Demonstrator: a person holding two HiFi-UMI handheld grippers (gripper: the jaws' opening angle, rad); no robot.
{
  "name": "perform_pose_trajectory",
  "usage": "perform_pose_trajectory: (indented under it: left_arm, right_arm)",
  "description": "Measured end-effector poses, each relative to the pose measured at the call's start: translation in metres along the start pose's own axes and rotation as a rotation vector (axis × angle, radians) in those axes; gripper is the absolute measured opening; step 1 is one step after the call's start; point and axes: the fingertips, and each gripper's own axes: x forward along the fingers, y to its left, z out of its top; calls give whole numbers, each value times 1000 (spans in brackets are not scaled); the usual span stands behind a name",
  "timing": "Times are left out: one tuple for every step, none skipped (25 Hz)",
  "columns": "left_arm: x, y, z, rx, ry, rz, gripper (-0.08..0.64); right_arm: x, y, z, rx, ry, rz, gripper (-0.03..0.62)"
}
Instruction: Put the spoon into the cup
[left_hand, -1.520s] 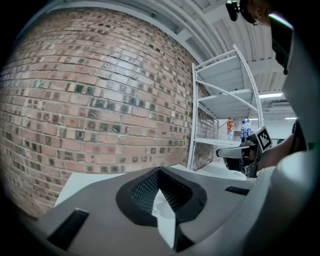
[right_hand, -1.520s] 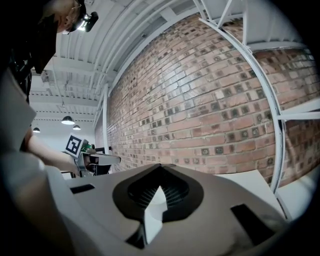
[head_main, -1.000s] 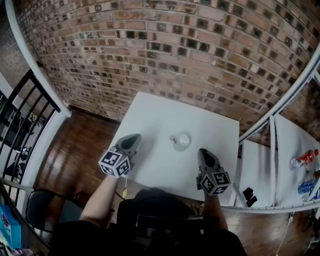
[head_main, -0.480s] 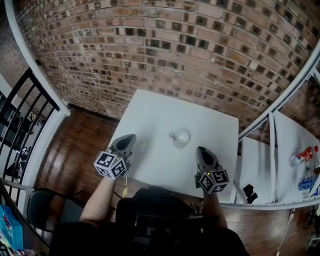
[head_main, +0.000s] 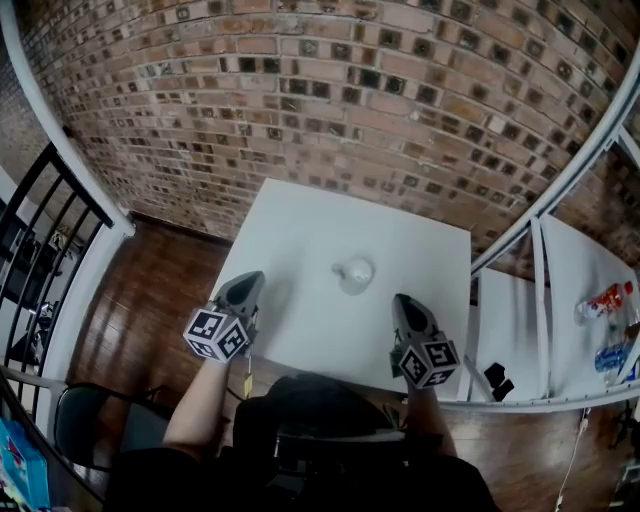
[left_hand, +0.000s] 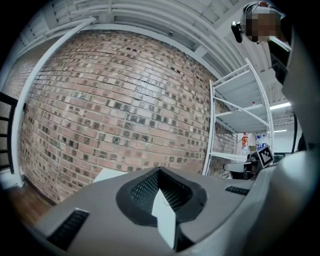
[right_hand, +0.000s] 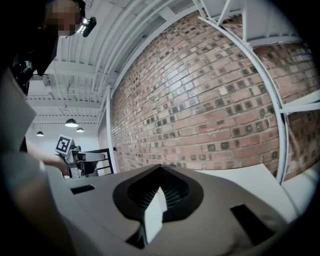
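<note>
A small pale cup (head_main: 356, 272) stands near the middle of the white table (head_main: 300, 230). A small bit sticks out at its left; I cannot tell whether that is a handle or the spoon. No spoon shows elsewhere. My left gripper (head_main: 249, 281) hovers over the table's near left edge, left of the cup and apart from it. Its jaws are shut with nothing between them (left_hand: 160, 172). My right gripper (head_main: 402, 300) sits near the front edge, to the right of the cup and nearer me, also shut and empty (right_hand: 160, 170).
A brick wall (head_main: 330, 110) rises behind the table. White shelving (head_main: 545, 290) with bottles (head_main: 605, 300) stands at the right. A black railing (head_main: 40, 240) and a chair (head_main: 90, 425) are at the left, over wooden floor.
Only the head view shifts a little. Both grippers stay shut and about where they were, and the cup has not moved on the table.
</note>
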Motion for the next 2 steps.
perform_pose_trajectory:
  left_arm:
    - [-1, 0, 0, -5, -2, 3, 2]
    - [-1, 1, 0, -11, -3, 5, 2]
  right_arm:
    - [-1, 1, -1, 2, 0, 1, 2]
    - [-2, 3, -1, 5, 0, 2, 2]
